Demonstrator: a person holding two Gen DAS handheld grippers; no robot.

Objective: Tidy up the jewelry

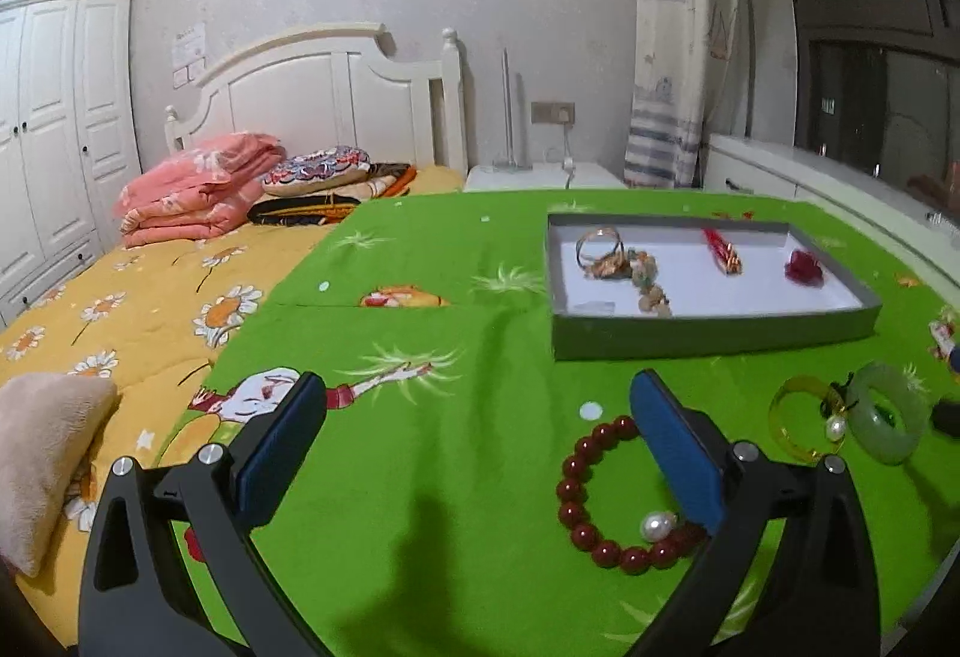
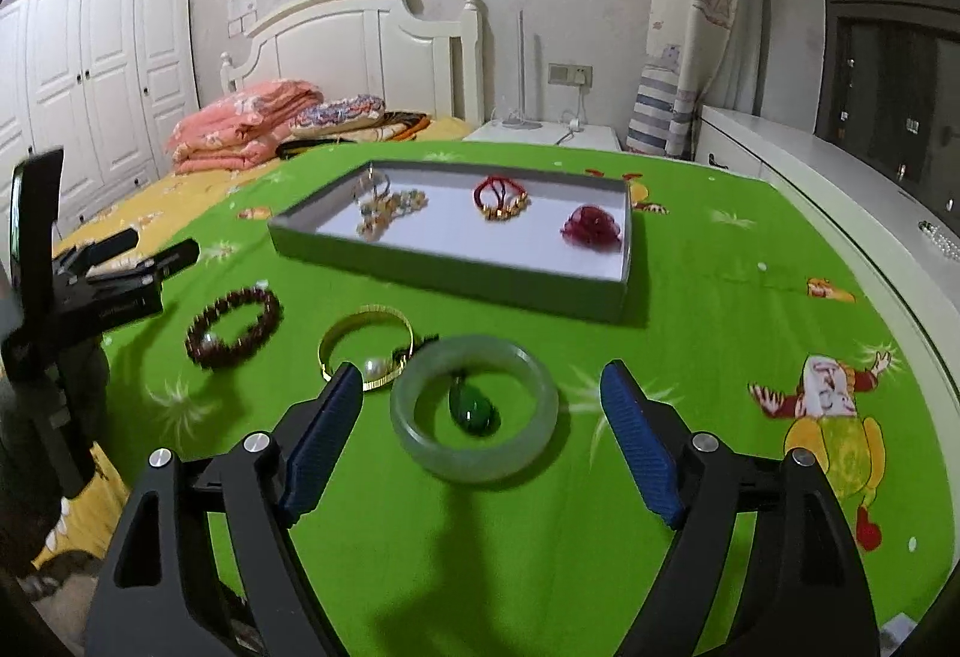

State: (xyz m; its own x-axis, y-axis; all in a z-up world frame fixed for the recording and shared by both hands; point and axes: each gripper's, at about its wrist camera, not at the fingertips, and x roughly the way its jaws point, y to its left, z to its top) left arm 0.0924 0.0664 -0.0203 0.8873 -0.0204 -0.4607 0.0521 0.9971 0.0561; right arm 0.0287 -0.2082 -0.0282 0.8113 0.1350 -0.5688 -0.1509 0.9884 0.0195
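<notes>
A grey shallow tray point(image 2: 456, 270) with a white floor sits on the green cloth and holds a gold ring cluster point(image 2: 384, 204), a red cord bracelet point(image 2: 501, 198) and a dark red piece point(image 2: 591, 228). In front of it lie a red bead bracelet with a pearl point(image 1: 606, 501), a gold bangle with a pearl point(image 2: 366, 348) and a jade bangle point(image 2: 474, 408) around a green pendant point(image 2: 474, 408). My right gripper point(image 2: 480, 417) is open, its fingers either side of the jade bangle. My left gripper point(image 1: 477, 435) is open and empty; its right finger point(image 1: 675, 453) overlaps the bead bracelet.
The green cloth point(image 1: 420, 477) covers a table beside a bed with a yellow flowered quilt point(image 1: 138, 309) and folded pink bedding point(image 1: 198, 189). A white sill point(image 2: 870, 225) runs along the right. A beige towel point(image 1: 42, 453) lies at the left.
</notes>
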